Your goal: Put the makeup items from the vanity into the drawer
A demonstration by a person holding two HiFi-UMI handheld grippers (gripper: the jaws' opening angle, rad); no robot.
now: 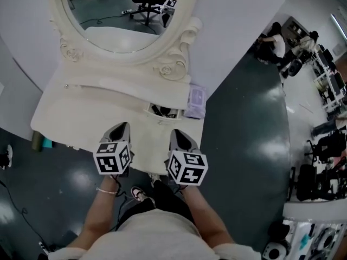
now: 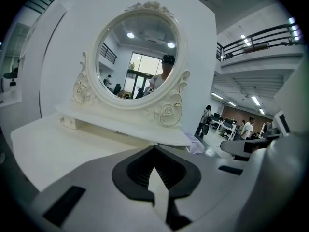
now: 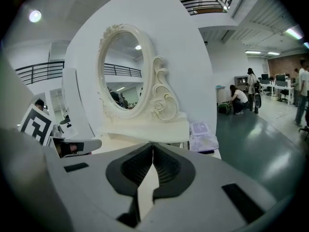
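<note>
The white vanity (image 1: 81,112) carries an oval mirror (image 1: 124,15) on a carved frame. A small drawer (image 1: 172,116) under the mirror shelf stands open, with dark items inside that are too small to tell apart. A lavender packet (image 1: 195,102) lies on the vanity's right end, also seen in the right gripper view (image 3: 203,132). My left gripper (image 1: 122,125) is shut and empty over the vanity's front edge, left of the drawer. My right gripper (image 1: 178,132) is shut and empty, just in front of the drawer. Both point at the mirror (image 2: 137,57), their tips meeting.
Dark green floor (image 1: 244,123) surrounds the vanity, with a curved white wall (image 1: 238,15) behind it. People and office chairs (image 1: 282,47) are off to the far right. My shoes (image 1: 142,195) show below the vanity's front edge.
</note>
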